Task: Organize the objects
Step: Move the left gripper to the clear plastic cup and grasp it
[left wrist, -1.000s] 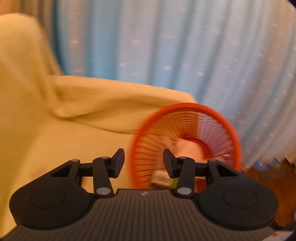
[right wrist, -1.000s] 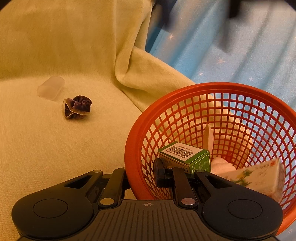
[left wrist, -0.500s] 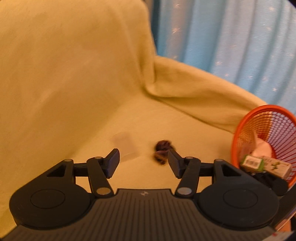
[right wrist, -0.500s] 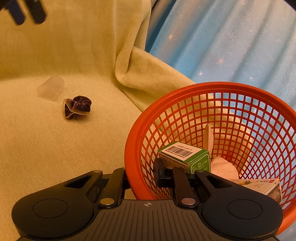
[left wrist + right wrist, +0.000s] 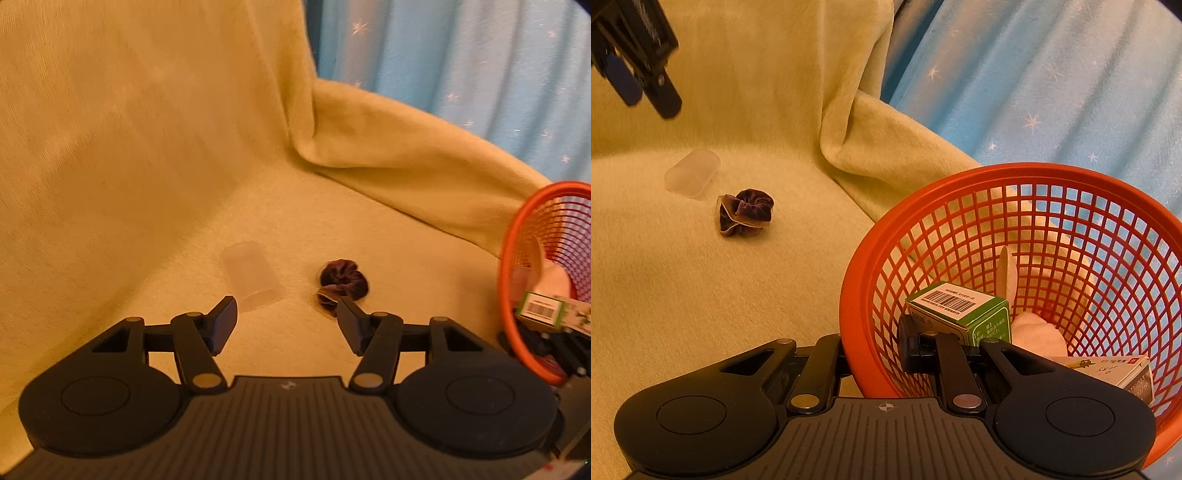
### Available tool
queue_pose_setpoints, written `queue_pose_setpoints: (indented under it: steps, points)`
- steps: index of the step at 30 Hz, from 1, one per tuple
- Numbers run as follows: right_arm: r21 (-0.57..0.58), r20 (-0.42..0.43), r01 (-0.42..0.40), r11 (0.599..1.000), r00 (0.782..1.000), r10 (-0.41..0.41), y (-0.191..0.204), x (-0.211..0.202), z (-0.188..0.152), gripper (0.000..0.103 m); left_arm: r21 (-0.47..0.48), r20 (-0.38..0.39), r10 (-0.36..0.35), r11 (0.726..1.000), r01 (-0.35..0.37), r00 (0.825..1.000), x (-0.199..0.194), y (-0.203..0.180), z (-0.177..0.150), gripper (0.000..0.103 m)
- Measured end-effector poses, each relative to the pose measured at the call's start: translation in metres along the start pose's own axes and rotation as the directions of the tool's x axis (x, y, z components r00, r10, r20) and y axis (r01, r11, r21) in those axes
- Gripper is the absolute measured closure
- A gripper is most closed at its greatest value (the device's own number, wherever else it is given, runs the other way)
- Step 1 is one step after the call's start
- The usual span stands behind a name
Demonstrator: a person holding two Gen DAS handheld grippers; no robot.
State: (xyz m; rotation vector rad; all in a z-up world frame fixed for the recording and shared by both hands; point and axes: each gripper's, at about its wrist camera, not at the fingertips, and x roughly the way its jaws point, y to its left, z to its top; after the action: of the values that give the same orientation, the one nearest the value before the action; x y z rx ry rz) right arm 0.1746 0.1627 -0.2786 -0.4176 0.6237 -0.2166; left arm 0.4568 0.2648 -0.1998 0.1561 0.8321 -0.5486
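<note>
Two loose items are lying on the yellow-green blanket (image 5: 701, 295) that is covering the seat and its backrest. Furthest left, the frosted plastic cap (image 5: 252, 275) is resting on its side, and just to its right, apart from it, the dark purple scrunchie (image 5: 341, 280) is sitting bunched up. The left gripper (image 5: 287, 319) is hovering above and just short of the pair, angled downward, with its jaws standing apart and nothing between them; the cap is showing past the left fingertip and the scrunchie past the right one. From the right wrist view that same gripper is showing as a dark shape in the upper left corner, above the cap.

Moving right, the blanket is folding over an armrest, and behind it a blue curtain (image 5: 1052, 92) with small stars is hanging. At the right, the orange mesh basket (image 5: 1071, 177) is sitting tilted on the seat edge. The right gripper (image 5: 871, 349) is clamping the basket's near rim, one finger outside the wall and one inside. Inside the basket a green box (image 5: 964, 314) with a barcode label is lying nearest the rim, something white and soft (image 5: 1038, 334) is sitting behind it, and a pale printed carton (image 5: 1115, 373) is lying at the far right.
</note>
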Motion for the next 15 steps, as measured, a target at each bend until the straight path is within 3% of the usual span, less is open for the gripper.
queue_pose_setpoints:
  steps: [3, 15]
  points:
    - [0.006, 0.000, 0.000, 1.000, 1.000, 0.000, -0.001, 0.000, 0.001, 0.093, -0.029, -0.001, 0.025, 0.999, -0.025, 1.000, 0.019, 0.005, -0.001, 0.044]
    - [0.024, 0.003, 0.001, 1.000, 1.000, -0.001, -0.003, 0.003, 0.005, 0.093, -0.113, -0.025, 0.091, 0.989, -0.093, 0.996, 0.107, 0.018, 0.005, 0.043]
